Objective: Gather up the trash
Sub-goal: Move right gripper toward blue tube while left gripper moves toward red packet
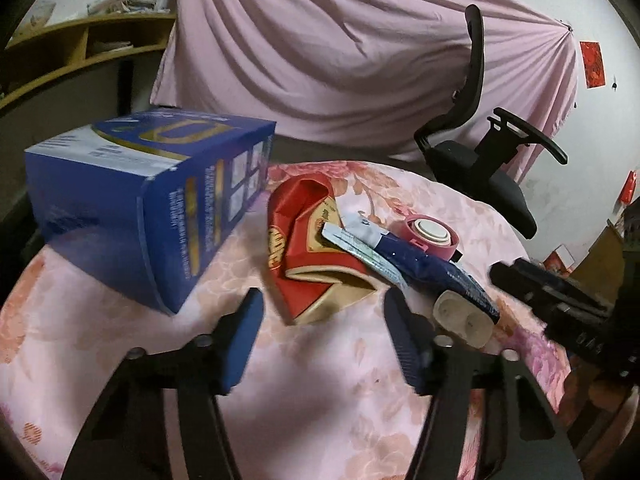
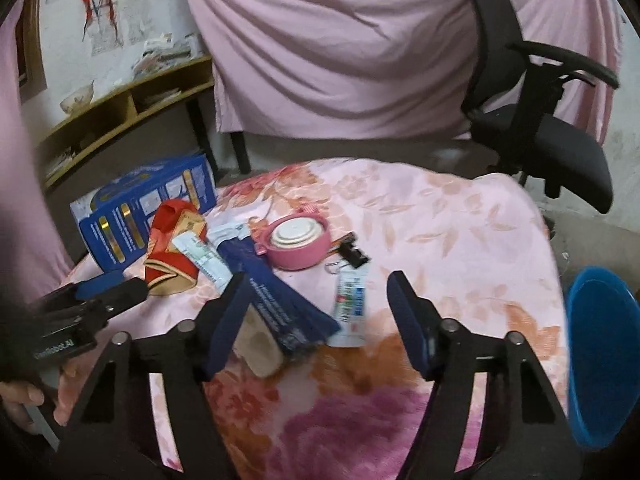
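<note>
Left wrist view shows the left gripper [image 1: 324, 312] hovering above a table covered with a pink floral cloth [image 1: 120, 344], its jaws apart with nothing between them and only bare cloth beneath. Just ahead of its tips lies a crumpled red packet [image 1: 304, 240]; a dark blue wrapper [image 1: 432, 268] overlaps the packet's right side and leans on a pink round lid [image 1: 430, 234]. A beige two-hole piece [image 1: 464, 318] pokes out from under the wrapper's near end. A big blue box [image 1: 148, 204] stands at the table's left edge.

Right wrist view has the right gripper [image 2: 316, 304] with jaws wide, empty, above the same wrapper [image 2: 280, 300] and a small white printed wrapper [image 2: 352, 300] (both lie on the cloth, untouched). A black binder clip [image 2: 354, 256] sits beside the pink lid [image 2: 298, 246], toward the table's middle. A blue bin [image 2: 604, 352] stands off the table's right edge, and a black office chair [image 2: 540, 120] behind its far edge
</note>
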`<move>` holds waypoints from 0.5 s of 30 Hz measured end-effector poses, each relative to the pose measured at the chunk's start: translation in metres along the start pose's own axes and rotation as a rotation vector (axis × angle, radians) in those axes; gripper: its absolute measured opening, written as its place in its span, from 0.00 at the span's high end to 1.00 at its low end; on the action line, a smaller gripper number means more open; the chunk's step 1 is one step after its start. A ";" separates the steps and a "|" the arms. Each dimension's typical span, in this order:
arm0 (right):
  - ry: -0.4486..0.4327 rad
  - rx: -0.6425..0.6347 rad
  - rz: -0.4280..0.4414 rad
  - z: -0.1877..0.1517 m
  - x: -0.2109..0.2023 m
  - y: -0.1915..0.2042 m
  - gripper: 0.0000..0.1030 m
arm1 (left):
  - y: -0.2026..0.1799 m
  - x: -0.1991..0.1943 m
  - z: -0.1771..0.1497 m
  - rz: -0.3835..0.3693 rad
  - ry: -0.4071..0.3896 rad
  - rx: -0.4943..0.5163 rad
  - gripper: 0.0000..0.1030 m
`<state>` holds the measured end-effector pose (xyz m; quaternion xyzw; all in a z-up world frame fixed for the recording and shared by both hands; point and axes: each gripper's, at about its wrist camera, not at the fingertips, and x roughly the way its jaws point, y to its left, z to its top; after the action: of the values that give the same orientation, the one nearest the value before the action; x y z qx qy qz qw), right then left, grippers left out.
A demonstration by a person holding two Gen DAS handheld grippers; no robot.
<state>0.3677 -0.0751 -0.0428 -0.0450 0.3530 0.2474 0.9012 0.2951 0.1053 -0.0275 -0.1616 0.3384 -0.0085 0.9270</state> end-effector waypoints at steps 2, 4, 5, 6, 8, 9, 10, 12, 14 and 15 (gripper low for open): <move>0.027 -0.005 0.014 0.000 0.009 0.003 0.21 | 0.001 0.004 0.003 -0.009 0.011 -0.010 0.55; 0.054 -0.008 0.024 -0.001 0.019 0.005 0.23 | 0.004 0.007 0.003 -0.014 0.023 -0.022 0.56; 0.064 -0.008 0.026 -0.001 0.022 0.005 0.23 | 0.005 0.008 0.003 -0.014 0.028 -0.028 0.56; 0.077 -0.007 0.033 -0.001 0.027 0.005 0.23 | 0.007 0.009 0.003 -0.015 0.036 -0.036 0.56; 0.098 -0.004 0.051 -0.002 0.034 0.006 0.24 | 0.012 0.013 0.004 -0.022 0.054 -0.057 0.56; 0.108 -0.003 0.059 -0.003 0.036 0.006 0.25 | 0.012 0.014 0.004 -0.025 0.058 -0.065 0.56; 0.115 -0.007 0.065 -0.004 0.038 0.008 0.27 | 0.015 0.014 0.005 -0.029 0.060 -0.075 0.58; 0.119 -0.016 0.076 -0.005 0.039 0.010 0.31 | 0.016 0.012 0.006 -0.030 0.059 -0.079 0.64; 0.116 -0.017 0.088 -0.005 0.037 0.011 0.36 | 0.017 0.012 0.006 -0.034 0.064 -0.075 0.73; 0.114 -0.012 0.099 -0.006 0.036 0.010 0.39 | 0.018 0.011 0.007 -0.035 0.065 -0.074 0.75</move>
<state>0.3818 -0.0526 -0.0696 -0.0468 0.4039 0.2907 0.8661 0.3063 0.1229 -0.0352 -0.2012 0.3656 -0.0175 0.9086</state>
